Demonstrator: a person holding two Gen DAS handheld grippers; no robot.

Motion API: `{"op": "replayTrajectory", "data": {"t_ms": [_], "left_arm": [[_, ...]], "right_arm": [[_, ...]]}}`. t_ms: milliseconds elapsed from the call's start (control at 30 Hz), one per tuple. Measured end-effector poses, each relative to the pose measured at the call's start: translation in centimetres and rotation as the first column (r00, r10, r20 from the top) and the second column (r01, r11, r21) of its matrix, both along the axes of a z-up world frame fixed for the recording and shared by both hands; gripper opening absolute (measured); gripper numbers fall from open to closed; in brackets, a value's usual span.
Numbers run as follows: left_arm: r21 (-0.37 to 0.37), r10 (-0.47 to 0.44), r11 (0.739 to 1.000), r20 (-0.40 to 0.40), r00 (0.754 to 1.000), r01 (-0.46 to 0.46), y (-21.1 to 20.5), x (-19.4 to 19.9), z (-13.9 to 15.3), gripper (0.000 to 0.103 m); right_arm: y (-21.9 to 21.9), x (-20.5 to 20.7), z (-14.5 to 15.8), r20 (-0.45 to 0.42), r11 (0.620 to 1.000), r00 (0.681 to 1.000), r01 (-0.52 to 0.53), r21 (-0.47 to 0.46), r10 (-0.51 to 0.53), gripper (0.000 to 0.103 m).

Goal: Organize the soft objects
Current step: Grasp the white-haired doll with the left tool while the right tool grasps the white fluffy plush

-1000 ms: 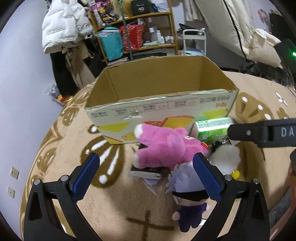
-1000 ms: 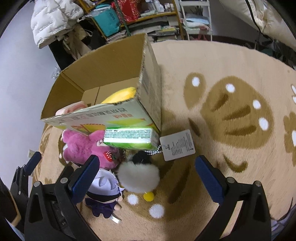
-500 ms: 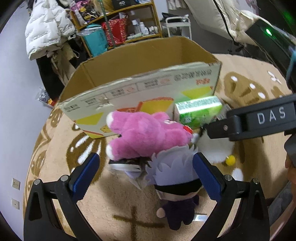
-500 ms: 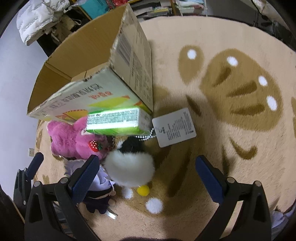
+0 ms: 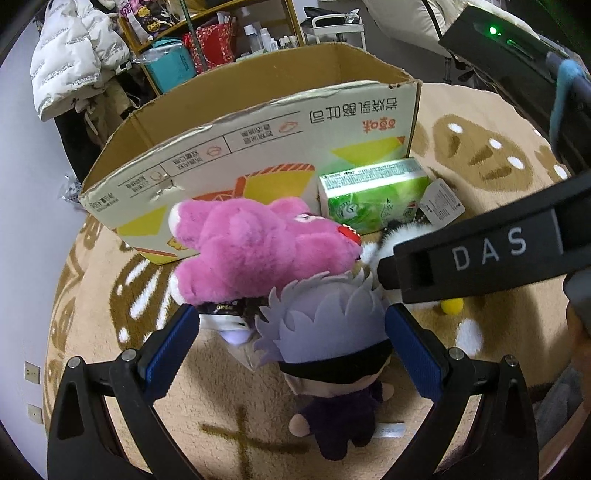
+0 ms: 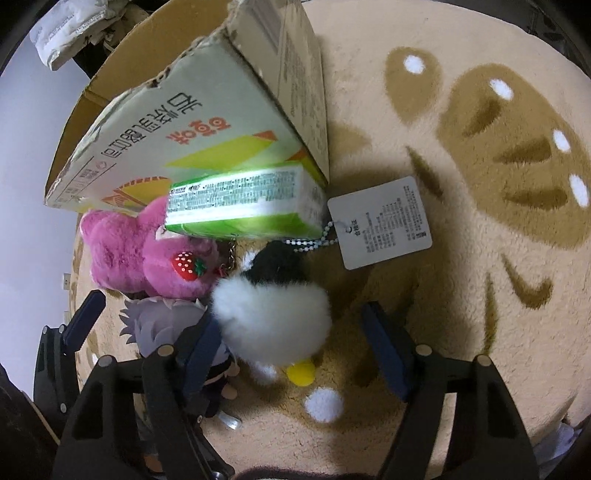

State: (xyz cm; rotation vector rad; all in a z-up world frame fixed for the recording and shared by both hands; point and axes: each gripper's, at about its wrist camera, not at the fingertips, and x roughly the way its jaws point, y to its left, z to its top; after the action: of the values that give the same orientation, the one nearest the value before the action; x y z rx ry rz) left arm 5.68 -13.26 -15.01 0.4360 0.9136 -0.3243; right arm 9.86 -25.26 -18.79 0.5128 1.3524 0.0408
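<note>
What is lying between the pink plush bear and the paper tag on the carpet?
In the right wrist view, the green carton and a white fluffy plush lie between the pink plush bear and the paper tag.

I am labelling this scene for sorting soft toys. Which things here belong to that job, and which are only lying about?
For the job:
- pink plush
- grey-haired doll
- white fluffy toy
- cardboard box

Lying about:
- green carton
- paper tag
- white jacket
- shelf
</note>
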Motion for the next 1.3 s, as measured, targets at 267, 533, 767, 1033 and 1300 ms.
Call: {"op": "replayTrajectory", "data": {"t_ms": [267, 533, 767, 1033, 1300], "left_arm": [[0.036, -0.004, 0.999, 0.021, 1.0, 0.003, -0.6, -0.7, 0.0, 0.1], [0.066, -0.008, 0.998, 0.002, 1.0, 0.008, -0.6, -1.6, -0.3, 0.1], [0.059, -0.001, 0.998, -0.033, 0.999, 0.003, -0.3, -1.6, -0.5, 0.097], [0.018, -0.024, 1.0, -0.067, 0.997, 0.025, -0.6, -2.1, -0.4, 0.07], [-0.053, -0.003, 0.999, -0.164, 0.987, -0.005, 0.0, -1.0, -1.0, 0.061]], "right_arm": [[-1.0, 0.1, -0.1, -0.006, 1.0, 1.0, 0.002, 0.004, -0.002, 0.079], [-0.6, 0.1, -0.1, -0.013, 1.0, 1.0, -0.006, -0.024, 0.006, 0.071], [-0.8, -0.2, 0.2, -0.015, 0.999, 1.0, -0.003, -0.038, 0.002, 0.064], [-0.4, -0.5, 0.4, -0.004, 0.998, 1.0, -0.028, -0.048, 0.028, 0.044], [1.0, -0.4, -0.1, -0.02, 0.998, 0.998, -0.052, -0.021, 0.052, 0.035]]}}
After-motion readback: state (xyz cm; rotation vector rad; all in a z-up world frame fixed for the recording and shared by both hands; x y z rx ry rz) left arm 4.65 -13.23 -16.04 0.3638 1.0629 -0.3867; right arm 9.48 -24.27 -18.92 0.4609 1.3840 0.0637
